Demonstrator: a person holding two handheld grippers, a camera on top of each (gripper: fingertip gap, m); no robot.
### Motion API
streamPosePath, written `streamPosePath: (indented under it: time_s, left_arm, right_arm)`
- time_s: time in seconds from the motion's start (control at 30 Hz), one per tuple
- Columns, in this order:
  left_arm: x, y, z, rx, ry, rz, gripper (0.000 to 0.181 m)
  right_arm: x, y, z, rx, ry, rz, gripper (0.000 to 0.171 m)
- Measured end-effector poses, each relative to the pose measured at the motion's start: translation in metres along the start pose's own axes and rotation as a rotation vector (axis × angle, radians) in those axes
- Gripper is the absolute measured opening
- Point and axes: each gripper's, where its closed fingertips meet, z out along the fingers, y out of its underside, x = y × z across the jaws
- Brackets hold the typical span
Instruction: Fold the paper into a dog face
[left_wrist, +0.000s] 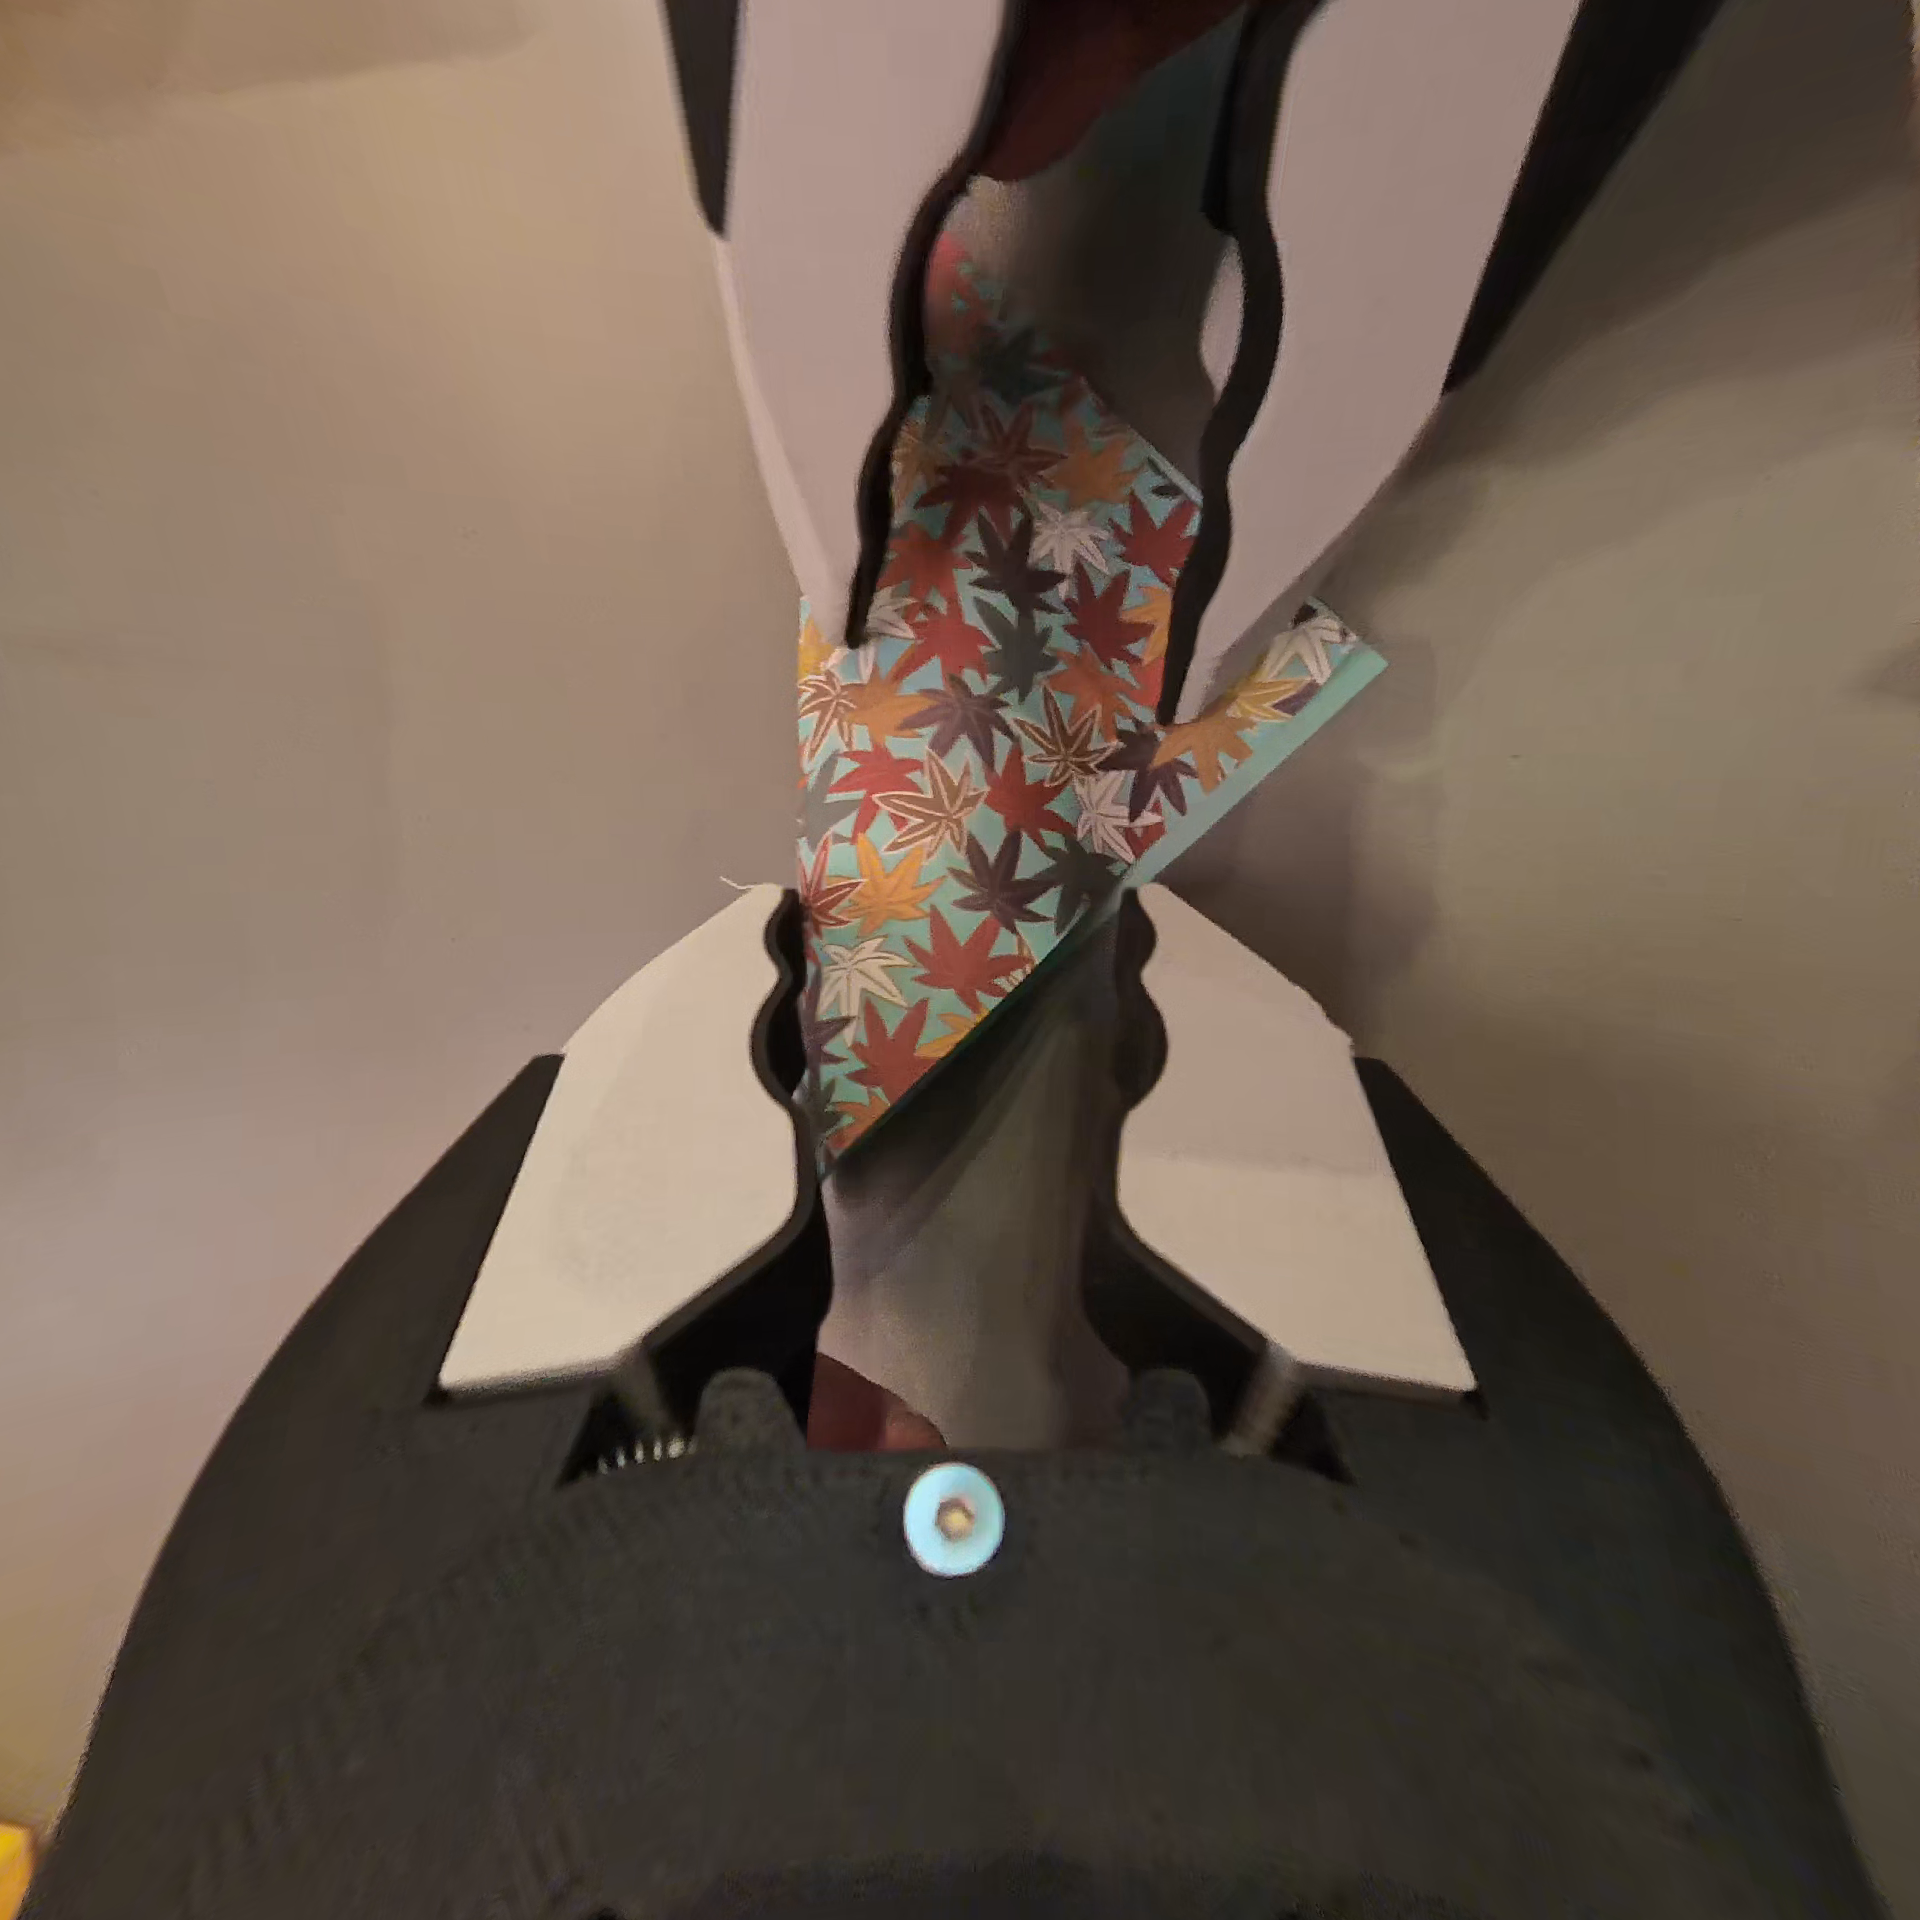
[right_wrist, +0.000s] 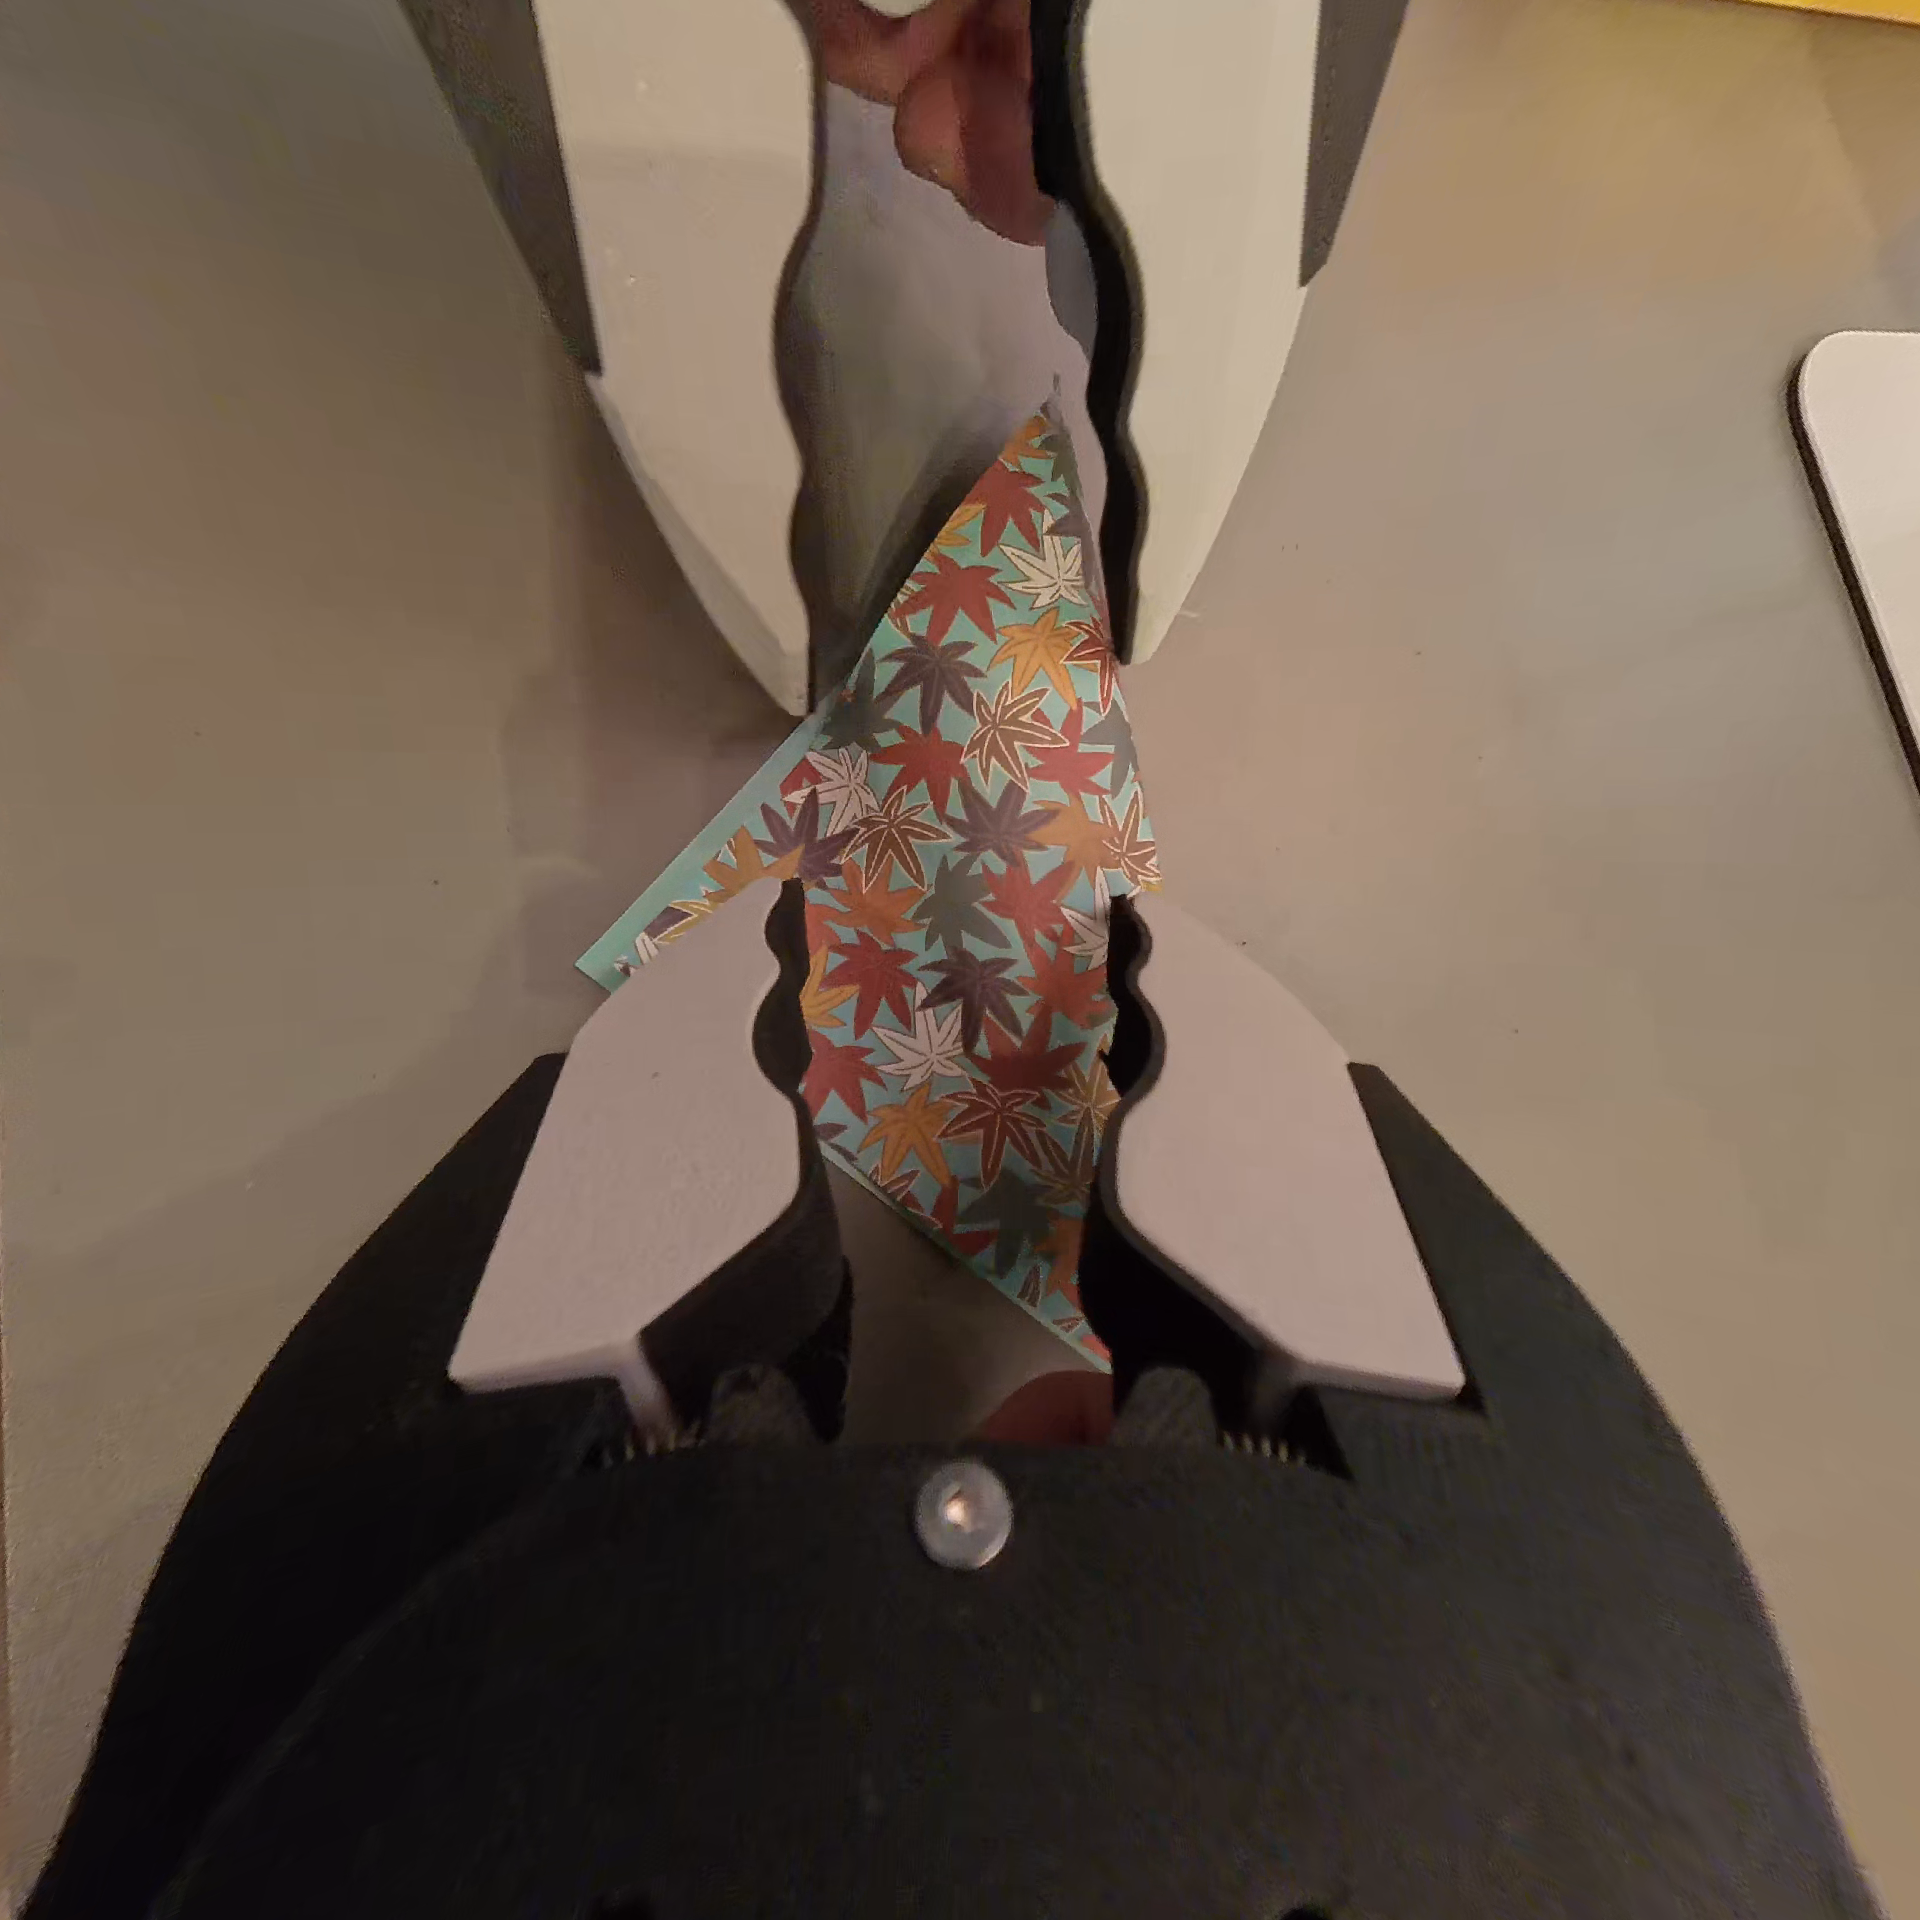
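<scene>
Nearby, a white pad (right_wrist: 1870, 499) lies clear; both grippers' fingers stand parted over the paper (right_wrist: 966, 831)

White pad (right_wrist: 1870, 499) on grey table (right_wrist: 1507, 727)

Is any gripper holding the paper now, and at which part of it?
Neither, it seems. The leaf-patterned paper lies folded on the table between the open fingers of the left gripper and right gripper; none visibly pinches it.

Left gripper (left_wrist: 961, 894), right gripper (right_wrist: 961, 904): jaws apart.
</scene>
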Motion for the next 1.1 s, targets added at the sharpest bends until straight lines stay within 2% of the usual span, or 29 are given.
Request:
streamPosePath:
  time_s: [1.1]
  left_arm:
    - [0.002,-0.003,0.002,-0.021,-0.044,0.033,0.061]
  right_arm:
    - [-0.012,-0.003,0.002,-0.044,-0.048,0.043,0.058]
